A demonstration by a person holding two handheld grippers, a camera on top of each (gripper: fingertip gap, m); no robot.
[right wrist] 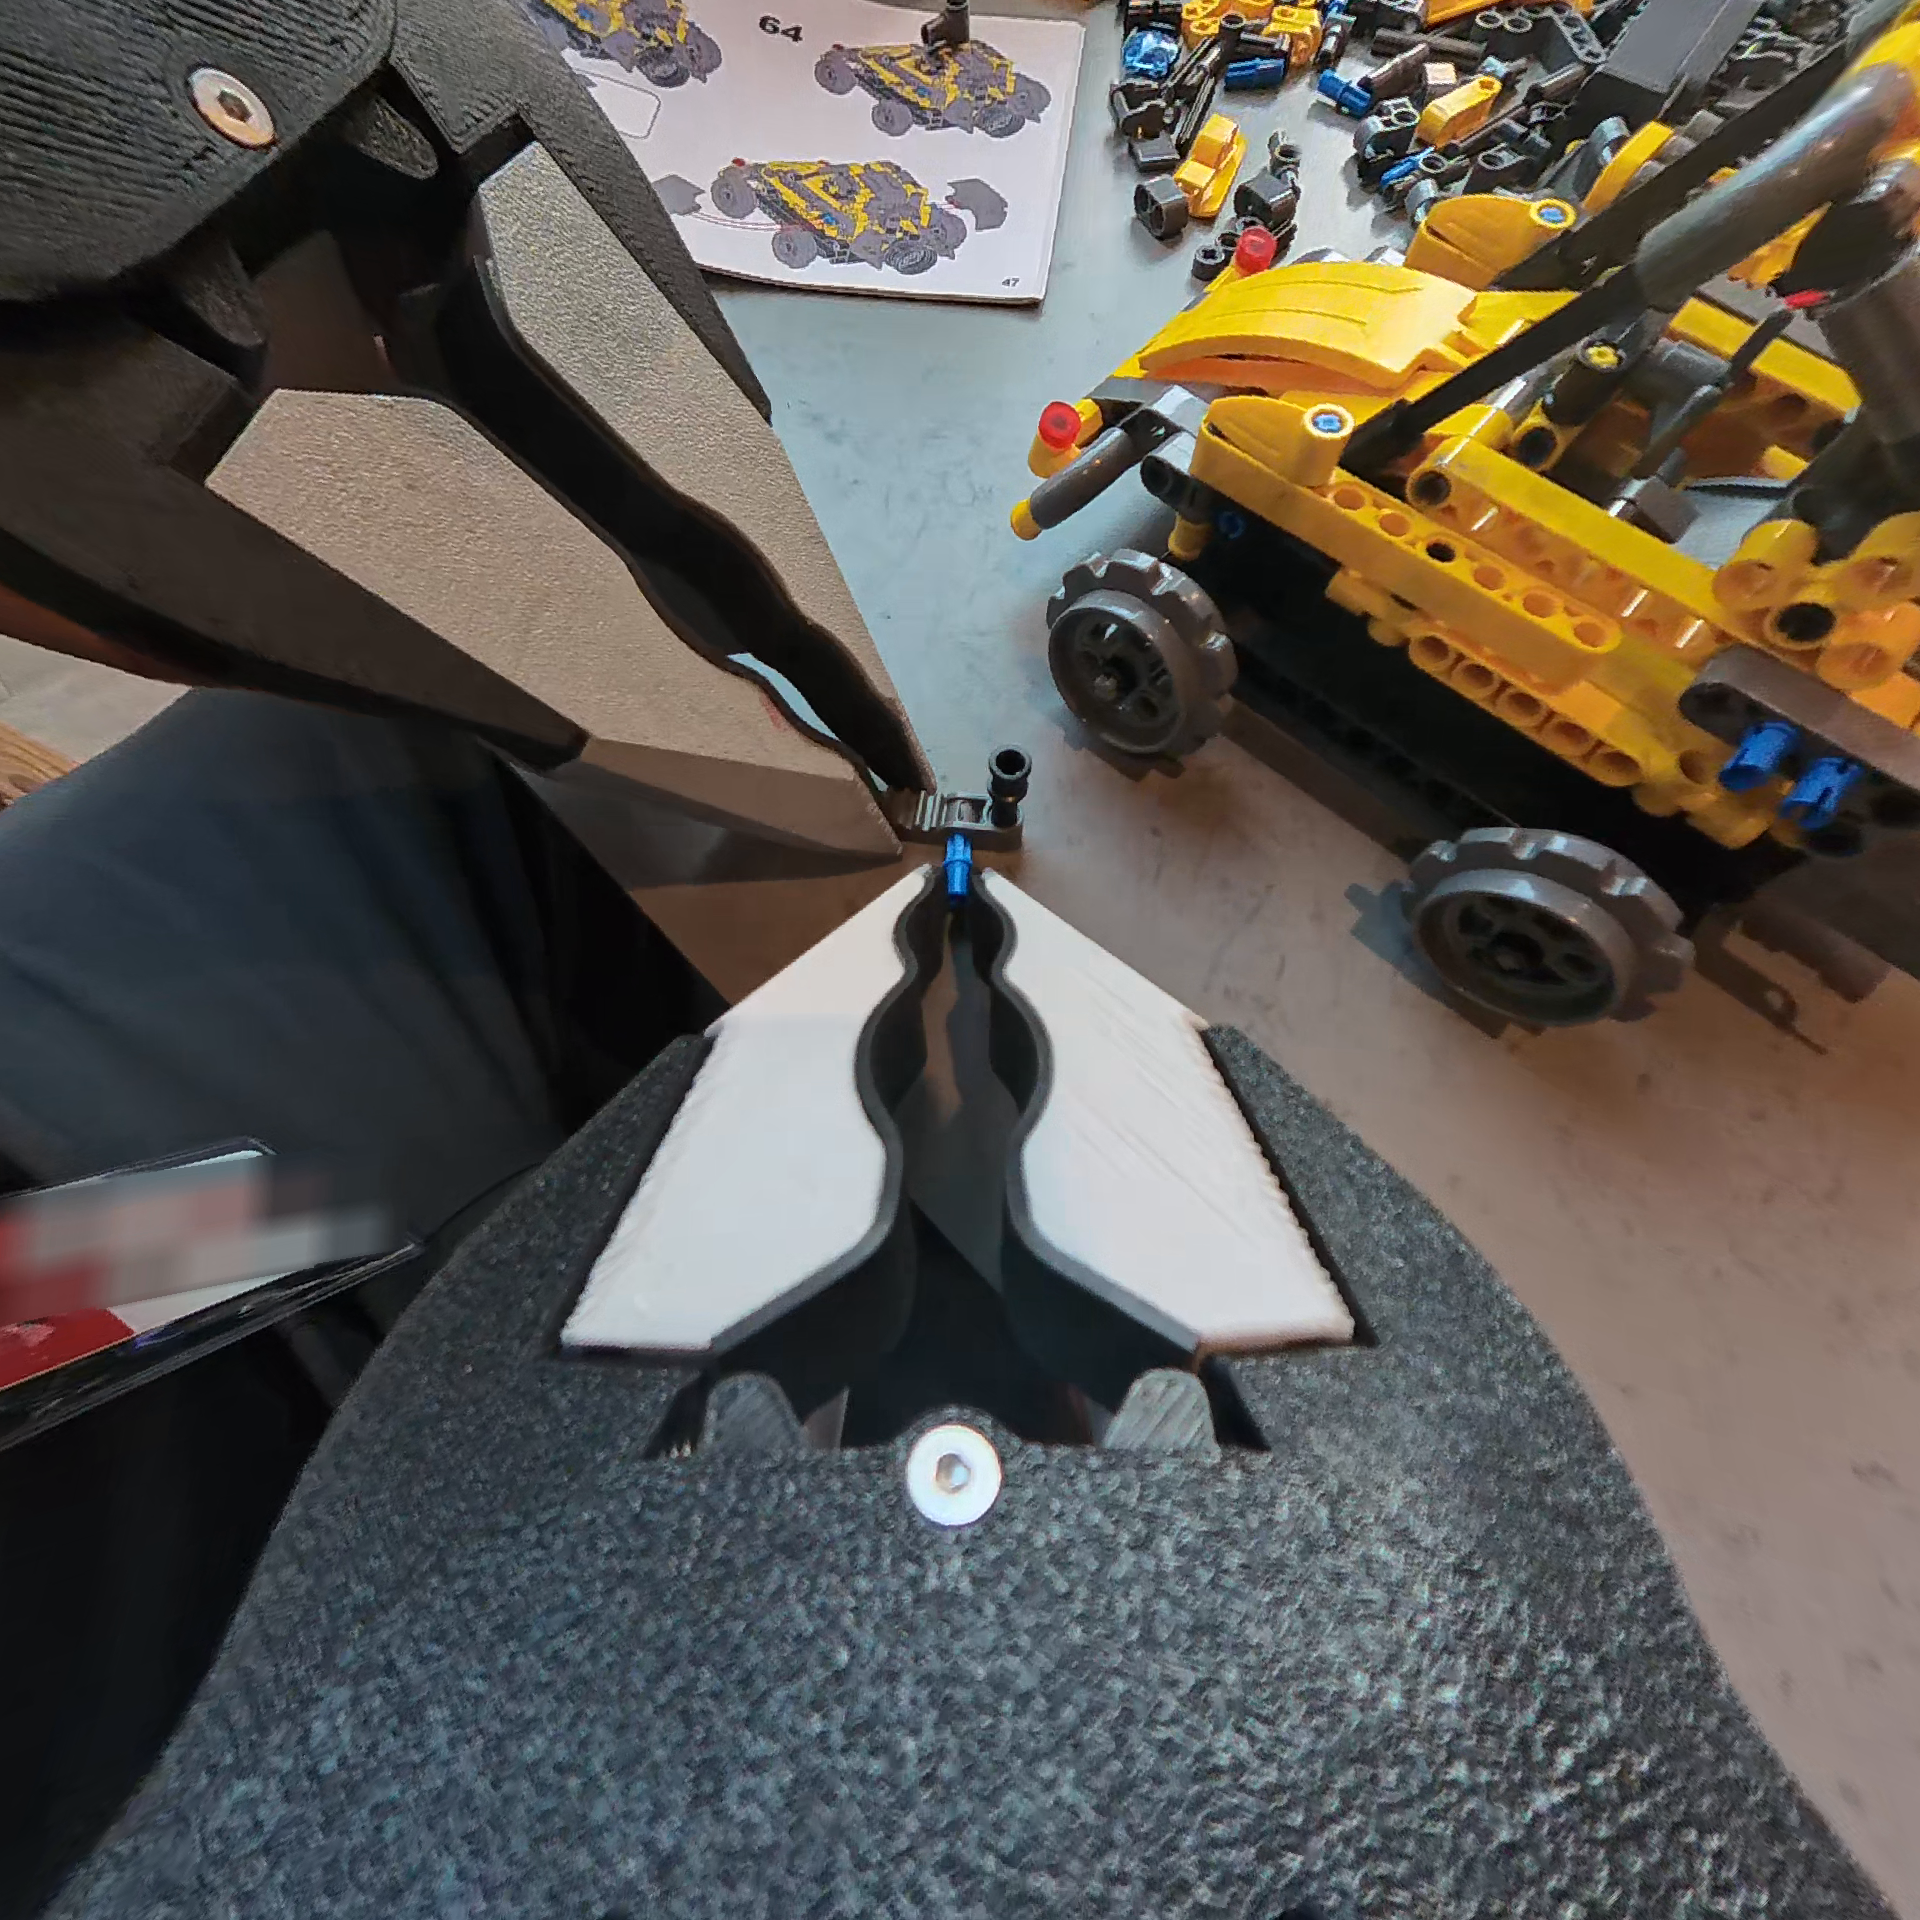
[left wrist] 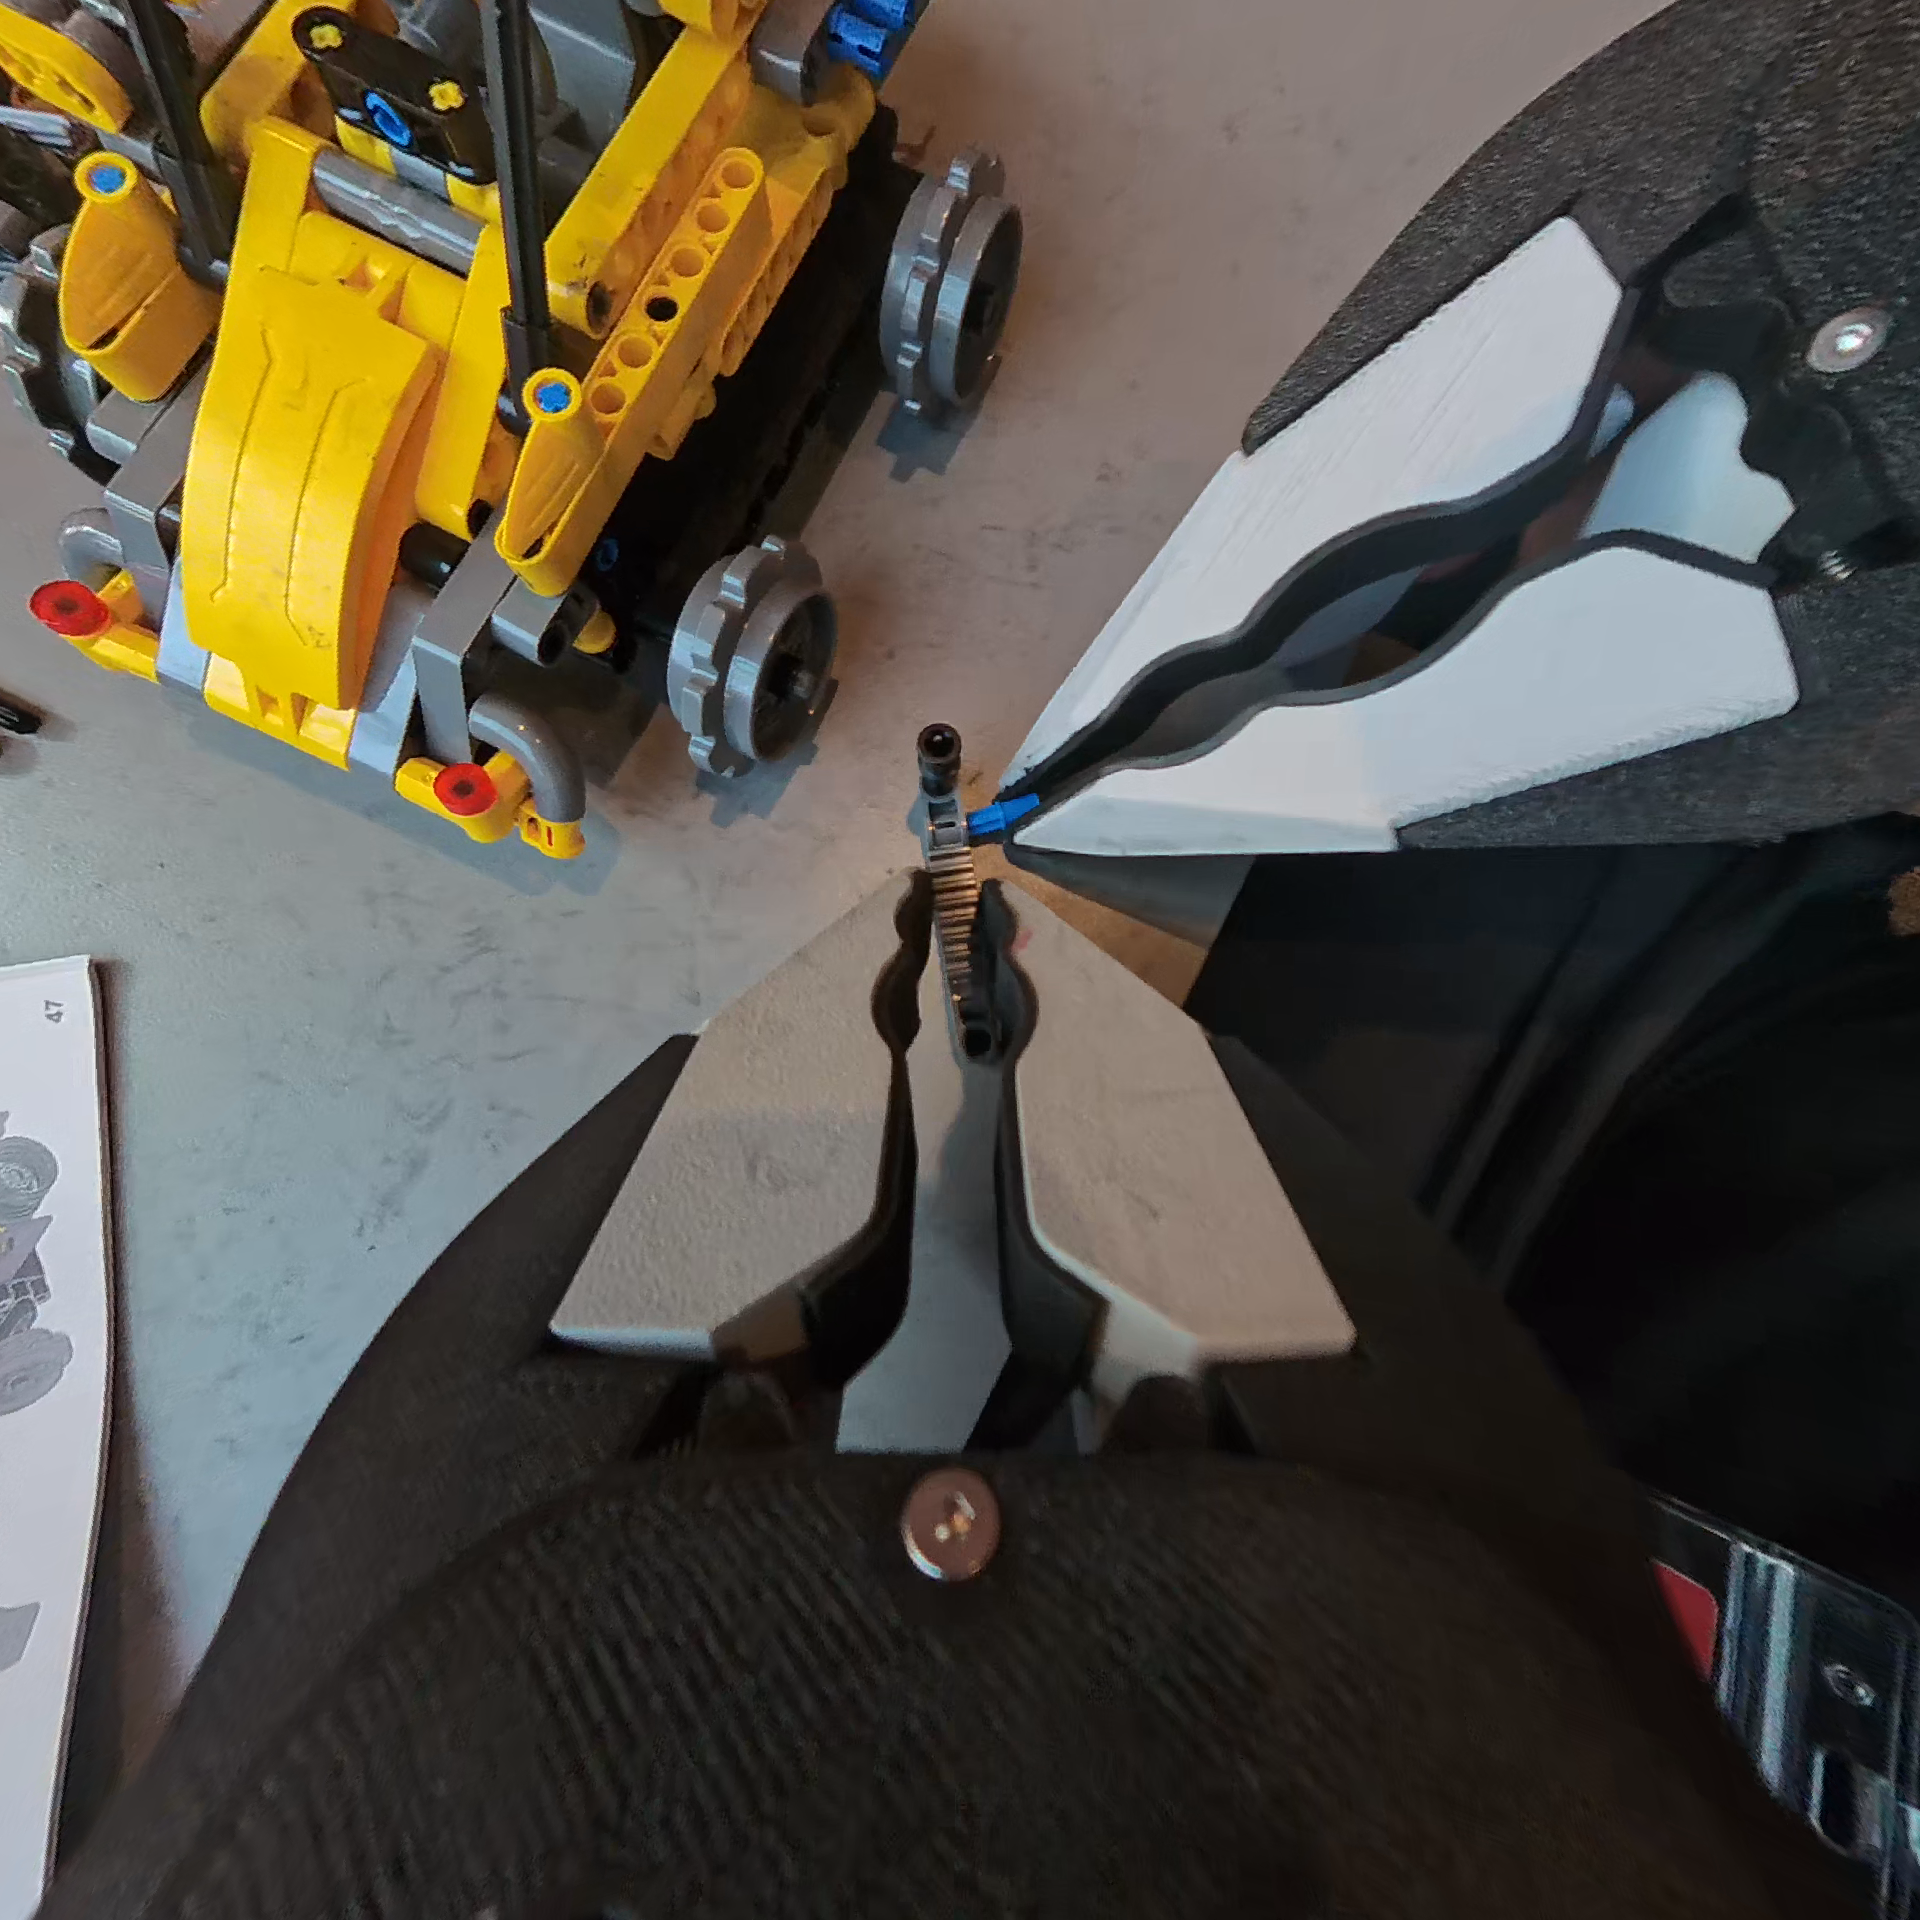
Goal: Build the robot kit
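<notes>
The left gripper (left wrist: 954,894) has grey, wedge-shaped fingers (left wrist: 790,1122) with black wavy inner pads. Its jaws stand nearly closed, pinching near the tips while the gap widens toward the base. The right gripper (right wrist: 954,883) has white fingers (right wrist: 790,1164) with the same black wavy lining, drawn almost together at the tips. The two grippers meet roughly at a right angle, their tips just beside each other. Each sits in a black textured body with a silver screw.

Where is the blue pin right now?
The blue pin is pinched at the right gripper tips, its front end meeting the toothed rack piece held by the left gripper.
</notes>
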